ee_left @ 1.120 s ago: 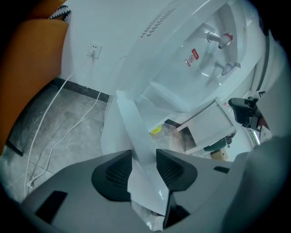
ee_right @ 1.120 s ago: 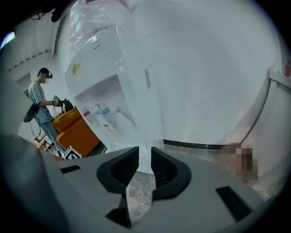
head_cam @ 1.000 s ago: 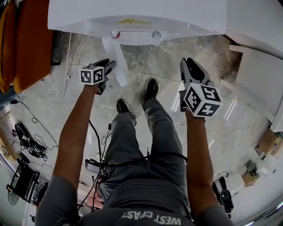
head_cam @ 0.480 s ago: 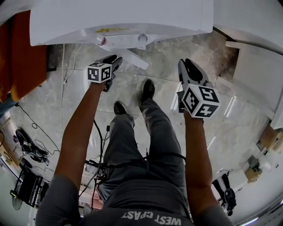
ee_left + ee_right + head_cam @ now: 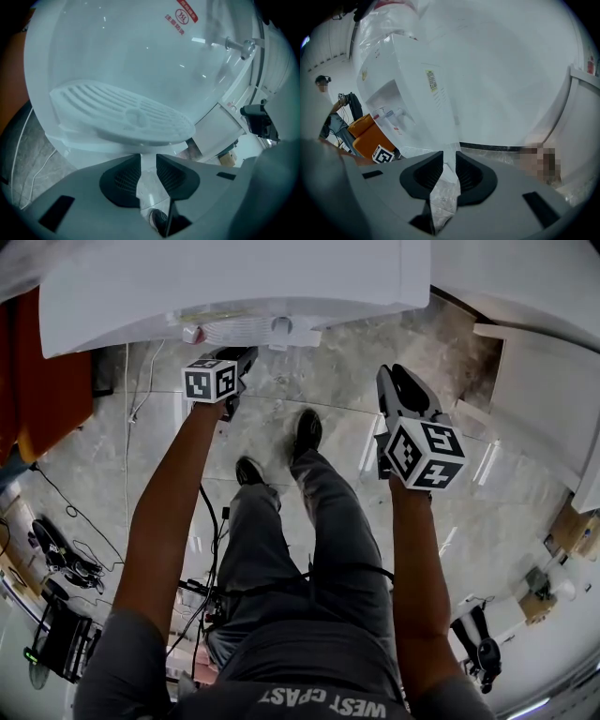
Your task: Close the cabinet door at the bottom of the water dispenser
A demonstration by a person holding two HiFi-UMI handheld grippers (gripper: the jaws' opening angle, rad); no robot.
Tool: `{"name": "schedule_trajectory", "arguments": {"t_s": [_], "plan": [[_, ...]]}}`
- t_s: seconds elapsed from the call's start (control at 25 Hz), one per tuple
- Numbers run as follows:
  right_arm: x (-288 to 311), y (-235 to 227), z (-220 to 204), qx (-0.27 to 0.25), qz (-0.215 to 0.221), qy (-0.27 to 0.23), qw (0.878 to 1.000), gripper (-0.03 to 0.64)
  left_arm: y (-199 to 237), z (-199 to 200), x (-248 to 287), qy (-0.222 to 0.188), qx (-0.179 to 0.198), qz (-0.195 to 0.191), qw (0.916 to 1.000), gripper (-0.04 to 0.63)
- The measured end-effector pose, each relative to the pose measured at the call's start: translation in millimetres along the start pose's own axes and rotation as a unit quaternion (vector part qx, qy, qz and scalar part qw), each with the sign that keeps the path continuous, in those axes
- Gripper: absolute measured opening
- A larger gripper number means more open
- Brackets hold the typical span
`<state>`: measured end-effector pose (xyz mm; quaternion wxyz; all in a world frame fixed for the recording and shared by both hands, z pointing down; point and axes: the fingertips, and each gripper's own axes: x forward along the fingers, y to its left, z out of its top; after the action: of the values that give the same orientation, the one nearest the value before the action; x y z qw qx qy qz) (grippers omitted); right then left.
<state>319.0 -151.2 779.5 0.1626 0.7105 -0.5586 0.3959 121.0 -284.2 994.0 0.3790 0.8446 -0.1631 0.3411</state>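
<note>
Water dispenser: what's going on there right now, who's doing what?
A person stands facing the water dispenser with a gripper in each hand. The left gripper is up at its front, close by the drip tray. Its jaws have just been closing, with nothing between them. The right gripper hangs off to the right over the floor, jaws slightly apart and empty. The cabinet door shows clearly in no view, so I can't tell whether it is shut.

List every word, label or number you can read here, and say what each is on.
"WEST COAST": on the person's shirt, upside down in the head view.
Red print on the water dispenser: too blurred to read.
Yellow sticker on the dispenser's side: too small to read.
</note>
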Motion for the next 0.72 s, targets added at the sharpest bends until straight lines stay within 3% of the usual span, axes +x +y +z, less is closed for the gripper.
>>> {"name": "schedule_trajectory", "arguments": {"t_s": [0.12, 0.28, 0.36, 0.72], "plan": [[0, -2, 2, -0.001, 0.002, 0.001, 1.0, 0.103, 0, 10, 0, -0.018, 0.001, 0.01, 0.9998, 0.1], [0, -4, 5, -0.002, 0.004, 0.001, 1.0, 0.103, 8, 19, -1, -0.028, 0.036, 0.042, 0.9981, 0.054], [0, -3, 5, -0.001, 0.008, 0.005, 1.0, 0.103, 10, 17, -7, -0.028, 0.029, 0.047, 0.9981, 0.054], [-27, 6, 39, -0.003, 0.026, -0.007, 1.0, 0.103, -23, 24, -47, 0.028, 0.059, 0.034, 0.9973, 0.054]]}}
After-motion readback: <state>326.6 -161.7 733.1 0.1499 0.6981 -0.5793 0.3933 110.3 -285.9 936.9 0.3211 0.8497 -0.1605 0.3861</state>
